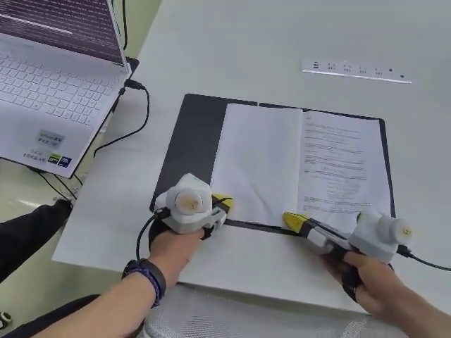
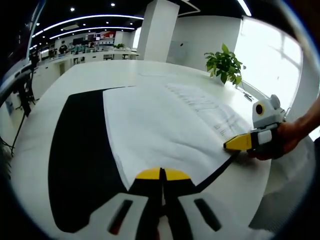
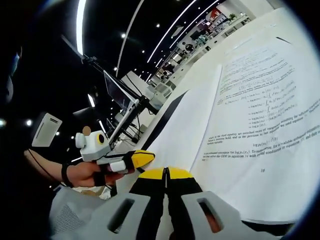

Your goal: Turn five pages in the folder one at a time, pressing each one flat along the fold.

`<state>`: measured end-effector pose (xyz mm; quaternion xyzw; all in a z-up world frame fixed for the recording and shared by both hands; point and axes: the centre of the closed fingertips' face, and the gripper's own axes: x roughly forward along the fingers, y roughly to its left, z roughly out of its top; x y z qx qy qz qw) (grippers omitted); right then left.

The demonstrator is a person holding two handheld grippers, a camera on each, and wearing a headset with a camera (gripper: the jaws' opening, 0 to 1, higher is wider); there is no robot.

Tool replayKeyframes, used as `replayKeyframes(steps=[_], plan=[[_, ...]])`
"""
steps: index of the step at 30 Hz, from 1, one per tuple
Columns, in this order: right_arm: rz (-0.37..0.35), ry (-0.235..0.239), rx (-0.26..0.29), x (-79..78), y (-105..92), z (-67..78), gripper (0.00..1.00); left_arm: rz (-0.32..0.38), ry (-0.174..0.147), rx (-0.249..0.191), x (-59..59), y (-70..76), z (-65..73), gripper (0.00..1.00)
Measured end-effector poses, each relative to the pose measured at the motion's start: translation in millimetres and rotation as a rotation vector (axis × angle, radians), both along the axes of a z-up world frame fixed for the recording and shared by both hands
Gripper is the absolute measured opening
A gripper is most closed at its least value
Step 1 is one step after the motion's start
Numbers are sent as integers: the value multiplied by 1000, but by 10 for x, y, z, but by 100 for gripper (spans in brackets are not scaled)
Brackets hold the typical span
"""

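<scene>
A black folder (image 1: 190, 141) lies open on the white table. A blank turned page (image 1: 257, 162) rests on its left half and a printed page (image 1: 342, 165) on its right. My left gripper (image 1: 223, 203) is shut, its yellow tips (image 2: 161, 173) at the near edge of the blank page (image 2: 160, 130). My right gripper (image 1: 294, 220) is also shut, its tips (image 3: 166, 173) at the bottom edge near the fold, beside the printed page (image 3: 265, 115). Neither holds paper that I can see. Each gripper appears in the other's view: the right gripper (image 2: 240, 142) and the left gripper (image 3: 137, 157).
An open white laptop (image 1: 49, 91) sits at the far left with a black cable (image 1: 137, 120) curving toward the folder. A power strip (image 1: 356, 70) lies at the back right. The table's near edge (image 1: 232, 274) is just below my hands.
</scene>
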<state>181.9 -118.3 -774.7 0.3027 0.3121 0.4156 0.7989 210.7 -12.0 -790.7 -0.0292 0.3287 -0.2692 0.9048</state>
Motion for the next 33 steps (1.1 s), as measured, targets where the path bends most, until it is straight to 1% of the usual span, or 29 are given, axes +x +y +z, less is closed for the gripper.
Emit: replayKeyframes(steps=[9, 12, 14, 16, 19, 22, 23, 24, 26, 27, 29, 30, 32, 33], plan=[[-5, 9, -2, -6, -5, -8, 0, -1, 1, 1, 12, -1, 0, 0], [-10, 24, 1, -1, -6, -9, 0, 2, 6, -3, 16, 0, 1, 0], [-9, 24, -2, -1, -4, -7, 0, 13, 12, -8, 21, 0, 1, 0], [-12, 27, -3, 5, -5, -8, 0, 45, 25, -28, 23, 1, 2, 0], [-19, 27, -19, -6, -2, -1, 0, 66, 41, -45, 32, 6, 1, 0], [-32, 52, -13, -12, -18, -7, 0, 59, 55, -43, 40, 1, -6, 0], [-29, 71, -11, -23, -26, -10, 0, 58, 69, -52, 36, -5, -6, 0], [-23, 74, -10, -30, -25, -1, 3, 56, 75, -57, 26, -11, 0, 0], [-17, 83, 16, -60, -18, 63, 9, 48, 82, -57, 0, -29, 12, 4], [-14, 85, 18, -72, -22, 80, 13, 44, 85, -58, -13, -43, 21, 6], [-4, 83, 6, -103, -39, 116, 17, 38, 91, -64, -43, -74, 56, 12], [5, 76, -7, -120, -57, 132, 19, 35, 88, -70, -57, -86, 85, 16], [18, 61, -29, -141, -107, 150, 23, 34, 68, -70, -65, -85, 131, 26], [22, 56, -33, -149, -126, 165, 22, 32, 70, -72, -73, -79, 140, 28]])
